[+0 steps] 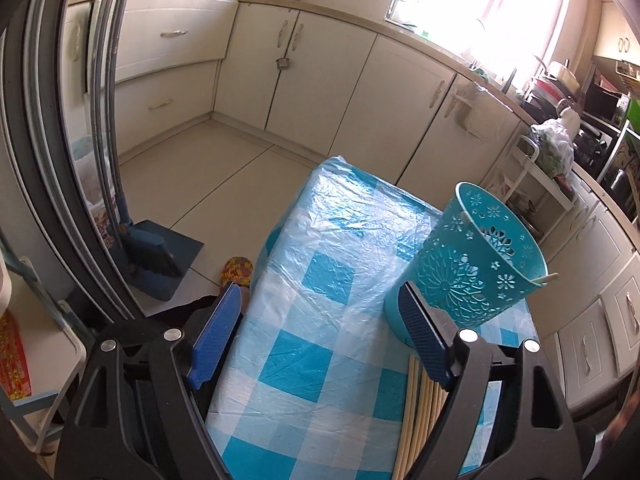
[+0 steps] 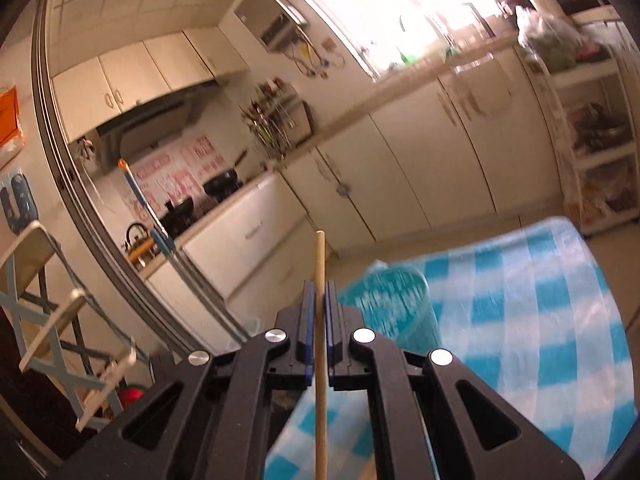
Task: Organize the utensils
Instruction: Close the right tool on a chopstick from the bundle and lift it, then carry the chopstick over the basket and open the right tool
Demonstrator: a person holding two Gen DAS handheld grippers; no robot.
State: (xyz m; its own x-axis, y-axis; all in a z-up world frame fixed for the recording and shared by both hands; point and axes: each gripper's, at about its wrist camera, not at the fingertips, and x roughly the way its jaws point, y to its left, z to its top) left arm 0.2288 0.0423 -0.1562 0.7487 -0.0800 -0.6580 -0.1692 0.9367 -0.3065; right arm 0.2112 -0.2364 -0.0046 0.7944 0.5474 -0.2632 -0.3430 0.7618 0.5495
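Chopstick pinched in shut R tool; L tool wide open, empty, near table edge beside holder.

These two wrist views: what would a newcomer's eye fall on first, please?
Probably the teal cut-out holder standing on the blue-checked tablecloth, just beyond the open left gripper. Next, the single wooden chopstick clamped in the shut right gripper, and more chopsticks lying beside the holder.

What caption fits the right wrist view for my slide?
Right hand-held gripper shut on a single wooden chopstick, above the checked tablecloth beside the teal holder.
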